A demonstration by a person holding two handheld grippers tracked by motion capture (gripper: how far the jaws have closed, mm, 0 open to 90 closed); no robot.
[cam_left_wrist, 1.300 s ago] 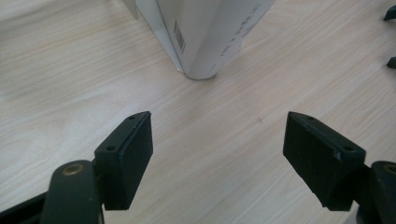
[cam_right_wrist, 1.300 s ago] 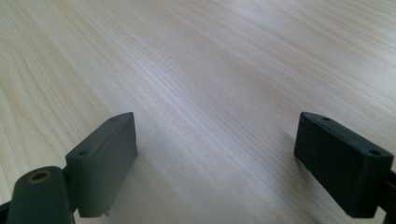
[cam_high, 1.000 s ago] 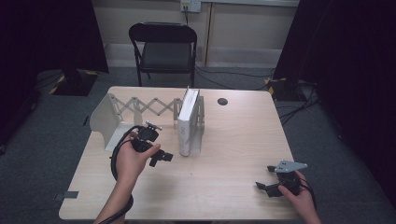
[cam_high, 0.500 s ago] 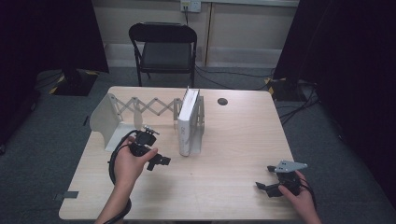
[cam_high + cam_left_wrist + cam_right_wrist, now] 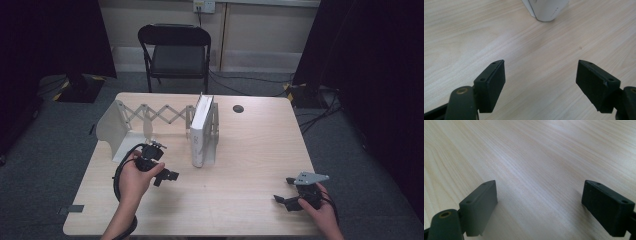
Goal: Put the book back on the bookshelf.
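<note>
Wood grain is running under both of my grippers, and nothing is sitting between either pair of jaws. I am holding the left gripper [image 5: 165, 176] low over the table [image 5: 250, 150], a little in front of the white book [image 5: 202, 131], which is standing upright on its edge near the middle of the table. In the left gripper view its jaws are standing wide apart over bare wood, and the near bottom corner of the book [image 5: 546, 10] is showing at the top of that picture, clear of the black pads [image 5: 492, 85]. The gripper is not touching it.

Behind the book, the white expanding rack [image 5: 150, 117] is stretching across the far left part of the table, with its scissor lattice opened out. One end plate is standing at the left edge and the other is sitting right against the book; I cannot tell whether the book is leaning on it.

My right gripper [image 5: 285, 201] is resting near the front right corner of the table, well apart from the book and the rack, its grey three-cornered plate facing up. In the right gripper view its jaws are spread wide too, over bare wood [image 5: 536, 157].

A small dark round spot [image 5: 238, 108] is lying on the far side of the table, to the right of the book, and a black folding chair [image 5: 175, 50] is standing beyond the table.
</note>
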